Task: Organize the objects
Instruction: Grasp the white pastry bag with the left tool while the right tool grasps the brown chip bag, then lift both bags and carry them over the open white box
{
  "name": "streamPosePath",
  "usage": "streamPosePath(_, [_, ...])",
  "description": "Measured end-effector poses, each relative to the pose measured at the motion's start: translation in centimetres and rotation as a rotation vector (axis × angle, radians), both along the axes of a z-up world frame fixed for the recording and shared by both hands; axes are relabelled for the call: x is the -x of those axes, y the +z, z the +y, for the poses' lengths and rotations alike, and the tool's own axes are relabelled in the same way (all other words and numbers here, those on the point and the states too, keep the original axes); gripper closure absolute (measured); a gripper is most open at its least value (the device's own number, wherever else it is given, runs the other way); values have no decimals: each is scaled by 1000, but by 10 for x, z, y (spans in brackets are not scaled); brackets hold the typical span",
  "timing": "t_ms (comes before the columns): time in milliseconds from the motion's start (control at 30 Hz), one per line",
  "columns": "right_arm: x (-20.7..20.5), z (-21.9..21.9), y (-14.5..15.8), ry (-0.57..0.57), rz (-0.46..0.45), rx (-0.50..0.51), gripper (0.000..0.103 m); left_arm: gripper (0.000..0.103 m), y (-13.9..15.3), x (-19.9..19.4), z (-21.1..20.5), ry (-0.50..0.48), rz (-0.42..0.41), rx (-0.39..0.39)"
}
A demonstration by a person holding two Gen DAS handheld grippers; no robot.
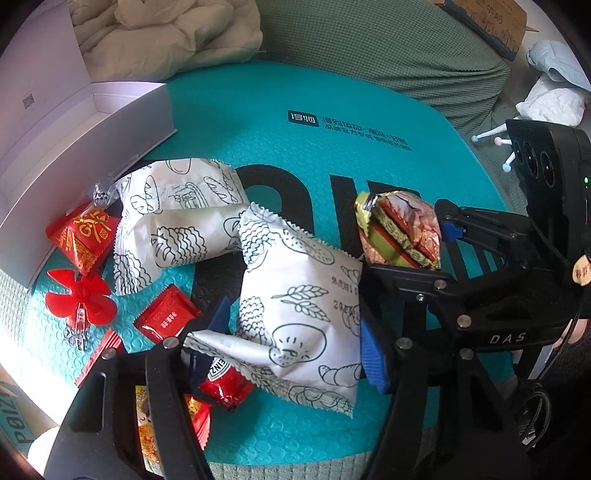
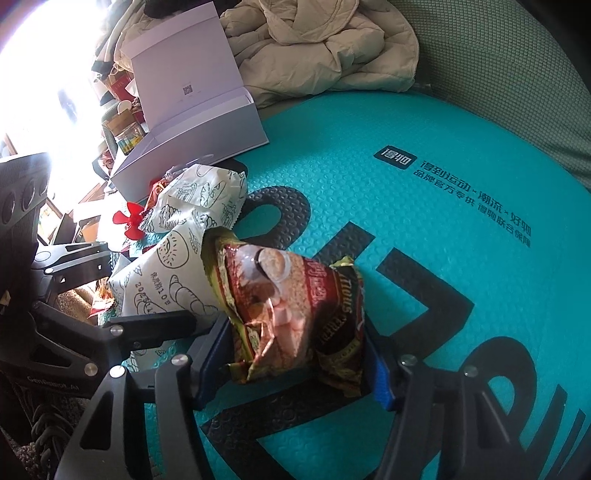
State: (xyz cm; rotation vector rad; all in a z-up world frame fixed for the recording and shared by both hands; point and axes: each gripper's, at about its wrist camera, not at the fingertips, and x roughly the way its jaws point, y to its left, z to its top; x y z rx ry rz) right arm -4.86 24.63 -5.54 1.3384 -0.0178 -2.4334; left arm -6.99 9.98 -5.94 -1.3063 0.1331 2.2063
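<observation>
On a teal mat lie white bread packets with line drawings, small red sachets and a red toy fan. My left gripper straddles the nearest white packet; its blue pads touch the packet's two sides. My right gripper is shut on a red and green snack bag, which shows in the left wrist view just right of that packet. An open white box stands at the far left.
A cream jacket lies behind the box on a green cushion. A cardboard box is at the far right. Cluttered shelves show past the white box in the right wrist view.
</observation>
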Motion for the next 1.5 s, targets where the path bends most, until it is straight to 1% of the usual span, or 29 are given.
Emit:
streamPosePath(33, [-1,1,1,-1,1,-2,41,46,1,-1,1,-6,1,2])
streamPosePath(67, [-1,1,2,-3,2,-4,41,47,1,-1,2,-11,-1,6])
streamPosePath(133, [-3,3,3,-10,3,-7,44,48,2,-1,2,-13,-7,7])
streamPosePath(233, [-7,7,7,-23,6,-11,45,48,4,0,1,-5,-22,-10])
streamPosePath(400, [-14,8,17,-30,25,-8,45,49,17,-6,2,-18,18,-14])
streamPosePath(533, [-20,7,32,-33,53,-15,46,49,29,-11,1,-23,40,-23])
streamPosePath(767, [-27,-8,59,-2,108,0,46,49,49,-17,-16,17,52,-49])
streamPosePath(900, [-28,-25,75,36,137,12,46,49,64,-24,-31,49,81,-43])
streamPosePath(1167, [-30,-68,101,150,189,42,46,49,92,-39,-74,140,127,-30])
streamPosePath(1300, [-31,-87,108,206,199,73,46,49,100,-46,-96,199,136,-30])
streamPosePath(1500, [-30,-112,120,276,224,79,46,49,110,-56,-118,260,174,-9])
